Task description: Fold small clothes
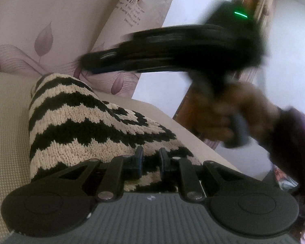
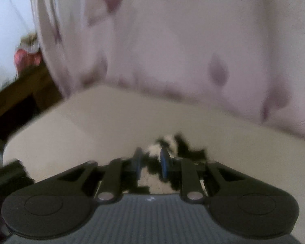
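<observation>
A black and cream zigzag knit garment [image 1: 75,122] is bunched up on a beige textured surface [image 1: 8,122]. My left gripper [image 1: 151,158] is shut on the garment's near edge, with knit cloth pinched between the pads. In the same view a hand [image 1: 223,118] holds my right gripper [image 1: 87,62], blurred, with its tips close to the garment's raised far end. The right wrist view is blurred. There my right gripper [image 2: 150,162] stands nearly closed with a piece of the black and cream knit [image 2: 172,142] between its fingers.
Pale fabric printed with purple leaves [image 1: 30,30] rises behind the beige surface [image 2: 91,122] and fills the back of the right wrist view [image 2: 172,50]. Brown wooden furniture [image 1: 185,109] stands beyond the surface's edge [image 2: 20,93]. A dark sleeve [image 1: 290,142] is at the right.
</observation>
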`<control>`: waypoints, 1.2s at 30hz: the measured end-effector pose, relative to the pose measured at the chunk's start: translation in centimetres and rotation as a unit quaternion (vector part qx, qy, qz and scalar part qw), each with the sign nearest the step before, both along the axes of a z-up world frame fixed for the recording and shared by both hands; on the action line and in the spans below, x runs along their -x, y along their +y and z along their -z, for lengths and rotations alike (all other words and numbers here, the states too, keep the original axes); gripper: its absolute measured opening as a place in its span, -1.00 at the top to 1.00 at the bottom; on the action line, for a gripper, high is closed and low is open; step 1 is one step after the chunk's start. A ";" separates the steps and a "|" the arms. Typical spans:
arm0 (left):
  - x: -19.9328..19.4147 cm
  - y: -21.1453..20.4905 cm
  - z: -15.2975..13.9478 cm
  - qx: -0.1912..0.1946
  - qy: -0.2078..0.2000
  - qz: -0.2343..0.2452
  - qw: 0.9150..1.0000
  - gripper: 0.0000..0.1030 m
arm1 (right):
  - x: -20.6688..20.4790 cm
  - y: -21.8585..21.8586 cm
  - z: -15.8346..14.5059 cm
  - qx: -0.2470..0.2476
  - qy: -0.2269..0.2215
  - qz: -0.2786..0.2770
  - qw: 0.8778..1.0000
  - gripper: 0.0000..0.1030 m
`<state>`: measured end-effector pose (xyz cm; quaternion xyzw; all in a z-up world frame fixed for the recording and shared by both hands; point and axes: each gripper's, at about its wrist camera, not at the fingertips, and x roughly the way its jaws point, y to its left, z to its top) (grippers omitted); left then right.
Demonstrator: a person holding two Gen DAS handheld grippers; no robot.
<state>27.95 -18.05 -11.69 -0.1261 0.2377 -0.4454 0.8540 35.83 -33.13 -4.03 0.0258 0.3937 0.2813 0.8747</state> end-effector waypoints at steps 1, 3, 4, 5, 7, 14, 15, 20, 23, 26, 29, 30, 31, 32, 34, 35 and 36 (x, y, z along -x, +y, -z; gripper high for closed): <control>0.0 0.1 0.0 0.001 0.000 0.000 1.000 0.61 | -1.1 1.3 2.0 0.047 0.026 -0.016 0.998 0.65; -0.3 0.2 0.0 0.002 0.000 -0.007 1.000 0.51 | -2.2 1.5 4.8 0.020 0.048 -0.002 0.999 0.65; -0.4 0.4 0.0 0.008 0.001 -0.007 1.000 0.48 | -2.8 1.2 5.0 0.003 0.059 0.007 0.998 0.65; -0.5 0.6 0.0 0.012 0.003 -0.005 1.000 0.48 | -2.9 1.3 5.0 0.010 0.053 0.003 0.999 0.65; -0.6 0.7 0.0 0.014 0.005 -0.003 1.000 0.48 | -2.6 0.9 4.7 0.000 0.051 0.006 0.999 0.64; -0.4 0.4 -0.3 0.002 -0.005 0.004 1.000 0.48 | 2.5 -4.3 1.2 -0.065 -0.019 0.071 0.995 0.59; -0.4 0.5 -0.4 0.002 -0.005 0.004 1.000 0.48 | 3.1 -4.8 0.9 -0.052 -0.025 0.076 0.995 0.59; -0.3 0.3 -0.5 -0.001 -0.007 0.004 1.000 0.48 | 4.7 -7.0 5.0 -0.001 0.006 0.124 0.992 0.64; -0.4 0.0 -0.4 -0.005 -0.010 0.003 1.000 0.48 | 5.5 -7.6 5.8 -0.039 -0.006 0.142 0.989 0.64; -0.5 -0.2 -0.5 -0.004 -0.012 0.006 1.000 0.43 | 5.7 -9.4 4.7 -0.099 0.002 0.159 0.982 0.61; -0.3 -0.3 -0.5 -0.008 -0.021 0.011 1.000 0.31 | 8.5 -11.2 3.0 -0.128 -0.031 0.205 0.970 0.54; -0.2 -0.4 -0.5 -0.011 -0.026 0.013 1.000 0.26 | 9.8 -11.0 2.6 -0.112 -0.041 0.203 0.972 0.54; 0.0 -0.6 -0.5 -0.015 -0.031 0.014 0.999 0.23 | 11.0 -10.6 2.5 -0.096 -0.047 0.197 0.975 0.54; 0.1 -0.7 -0.5 -0.018 -0.035 0.014 0.999 0.20 | 12.4 -10.0 2.5 -0.077 -0.051 0.193 0.977 0.54; 0.2 -0.9 -0.5 -0.022 -0.040 0.015 0.999 0.17 | 14.7 -9.1 3.2 -0.042 -0.051 0.188 0.980 0.56; 0.2 -0.9 -0.5 -0.023 -0.041 0.015 0.999 0.17 | 15.9 -8.6 3.7 -0.024 -0.058 0.193 0.979 0.57; 0.1 -0.9 -0.4 -0.023 -0.041 0.015 0.999 0.17 | 17.0 -8.5 4.6 -0.014 -0.064 0.207 0.976 0.58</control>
